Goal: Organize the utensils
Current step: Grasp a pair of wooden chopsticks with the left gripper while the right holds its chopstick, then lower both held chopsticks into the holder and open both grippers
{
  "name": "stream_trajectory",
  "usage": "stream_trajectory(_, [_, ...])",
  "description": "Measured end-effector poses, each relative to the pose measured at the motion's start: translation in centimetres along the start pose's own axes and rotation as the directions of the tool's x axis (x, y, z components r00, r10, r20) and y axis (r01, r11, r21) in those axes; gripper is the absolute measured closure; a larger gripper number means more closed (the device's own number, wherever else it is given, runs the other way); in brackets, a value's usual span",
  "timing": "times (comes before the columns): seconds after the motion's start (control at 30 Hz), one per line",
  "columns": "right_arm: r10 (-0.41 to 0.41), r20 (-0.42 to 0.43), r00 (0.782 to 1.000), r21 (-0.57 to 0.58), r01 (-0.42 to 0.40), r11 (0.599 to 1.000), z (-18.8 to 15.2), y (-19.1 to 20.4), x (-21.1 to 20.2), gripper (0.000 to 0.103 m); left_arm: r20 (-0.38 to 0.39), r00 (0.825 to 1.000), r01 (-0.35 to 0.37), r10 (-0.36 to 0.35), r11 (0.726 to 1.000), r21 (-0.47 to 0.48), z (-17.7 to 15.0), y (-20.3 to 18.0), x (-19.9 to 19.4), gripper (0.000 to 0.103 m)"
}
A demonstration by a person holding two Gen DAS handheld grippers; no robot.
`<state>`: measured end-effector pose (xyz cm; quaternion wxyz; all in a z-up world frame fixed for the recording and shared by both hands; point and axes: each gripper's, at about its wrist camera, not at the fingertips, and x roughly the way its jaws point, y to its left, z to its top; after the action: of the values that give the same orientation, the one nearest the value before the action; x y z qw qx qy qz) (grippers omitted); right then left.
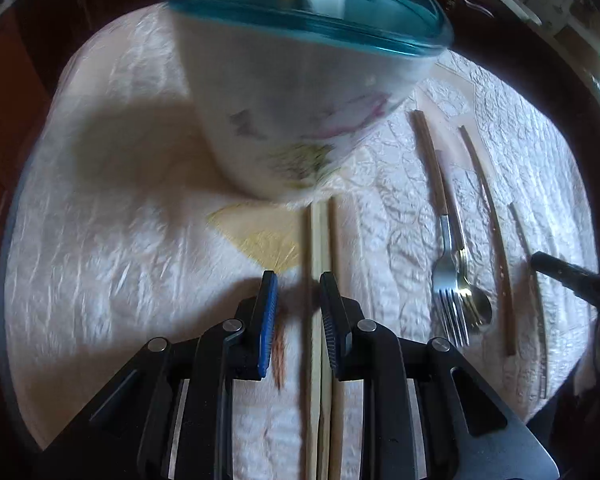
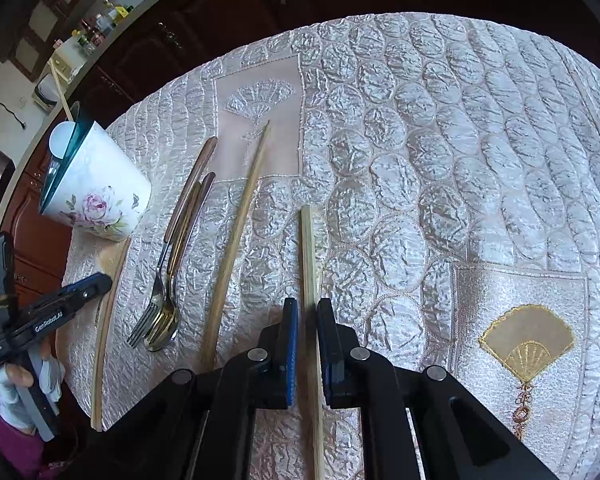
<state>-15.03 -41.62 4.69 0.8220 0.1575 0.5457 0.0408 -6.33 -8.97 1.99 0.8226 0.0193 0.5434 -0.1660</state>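
Observation:
My left gripper (image 1: 298,276) hovers over a pale chopstick (image 1: 319,240) lying lengthwise between its fingers. The stick sits by the right pad with a clear gap to the left pad, so the jaws are open. My right gripper (image 2: 307,303) is shut on another pale chopstick (image 2: 309,256) on the tablecloth, pads close on both sides. Between the two hands lie a wood-handled fork (image 2: 148,316), a spoon (image 2: 166,326) and a longer brown chopstick (image 2: 232,248). A white flowered cup (image 2: 100,196) with a teal rim stands at the far left, holding one chopstick (image 2: 60,88).
A quilted white tablecloth (image 2: 440,140) with gold fan embroidery (image 2: 528,344) covers the table. Its edge runs just left of the left gripper (image 2: 96,282), where a person's hand (image 2: 20,376) holds the tool. Dark wooden cabinets (image 2: 220,12) stand behind.

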Motion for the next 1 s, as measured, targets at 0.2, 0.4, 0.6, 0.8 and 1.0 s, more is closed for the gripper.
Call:
stream_trajectory(0.2, [0.004,0.002,1.0,0.005,-0.004,1.0,0.1,-0.2,0.5,0.095,0.005,1.0,-0.011,0.011,1.0,0.011,1.1,0.1,0.6,0.081])
stream_trajectory(0.4, [0.01,-0.002,1.0,0.006,-0.01,1.0,0.3,-0.4,0.3,0.094,0.024,0.998,-0.055,0.054,0.998,0.023,1.2,-0.2,0.4,0.081])
stream_trajectory(0.6, [0.006,-0.004,1.0,-0.008,-0.006,1.0,0.3,-0.4,0.4,0.094,0.009,0.999,-0.035,0.035,0.999,-0.003,1.2,1.2,0.1,0.08])
stream_trajectory(0.8, [0.009,0.0,1.0,-0.024,-0.009,1.0,0.4,-0.1,0.2,0.094,0.011,0.999,-0.037,0.037,0.999,-0.019,1.0,2.4,-0.1,0.08])
stream_trajectory(1.0, [0.003,-0.009,1.0,-0.043,-0.003,0.999,1.1,0.2,1.1,0.094,0.0,0.997,-0.081,0.081,0.996,0.046,-0.4,2.5,-0.4,0.087])
